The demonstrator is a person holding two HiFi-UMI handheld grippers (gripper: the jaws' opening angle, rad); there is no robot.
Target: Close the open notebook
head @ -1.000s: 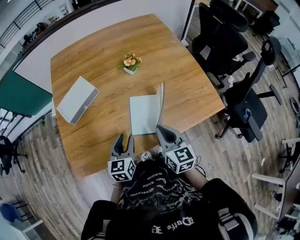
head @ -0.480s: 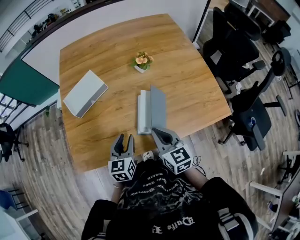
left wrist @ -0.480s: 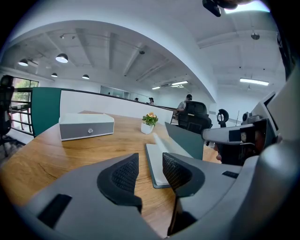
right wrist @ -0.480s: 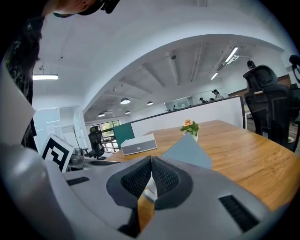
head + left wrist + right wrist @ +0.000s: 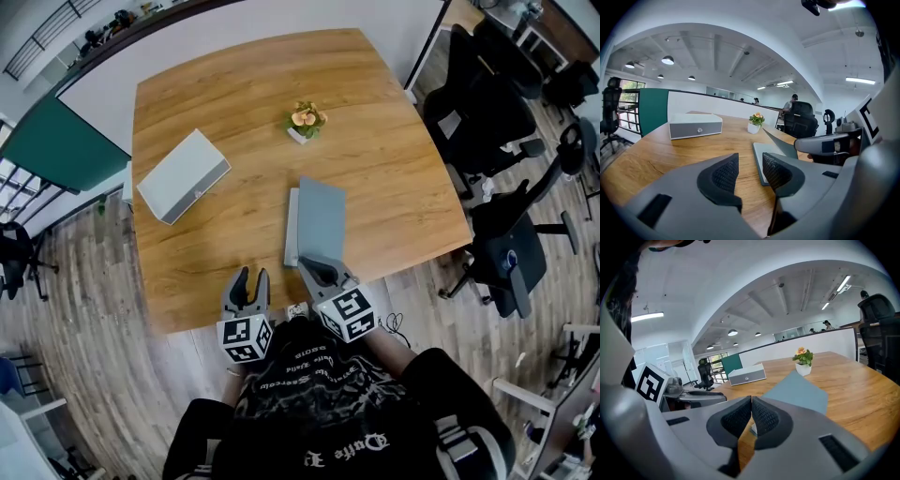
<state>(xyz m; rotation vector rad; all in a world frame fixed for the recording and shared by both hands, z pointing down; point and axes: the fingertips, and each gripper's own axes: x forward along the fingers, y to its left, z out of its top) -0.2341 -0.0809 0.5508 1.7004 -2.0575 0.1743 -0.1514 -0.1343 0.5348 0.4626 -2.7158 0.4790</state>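
The notebook (image 5: 317,223) lies near the table's front edge, its grey-blue cover lowered almost flat, with a strip of white page showing along its left side. In the left gripper view the notebook's cover (image 5: 780,143) still slants a little above the pages. My right gripper (image 5: 307,266) is shut with nothing in it, its tips at the notebook's near edge. In its own view the right gripper (image 5: 751,416) points along the cover (image 5: 799,390). My left gripper (image 5: 247,278) stands open and empty, left of the notebook at the table's front edge. In its own view the left gripper (image 5: 750,171) shows a clear gap.
A white and grey box (image 5: 183,175) lies at the table's left. A small potted flower (image 5: 306,121) stands beyond the notebook. Black office chairs (image 5: 487,122) crowd the right side, off the wooden table (image 5: 225,84).
The notebook's cover has swung from upright down to the left over the pages. My right gripper followed it leftward and lower. The left gripper has barely shifted.
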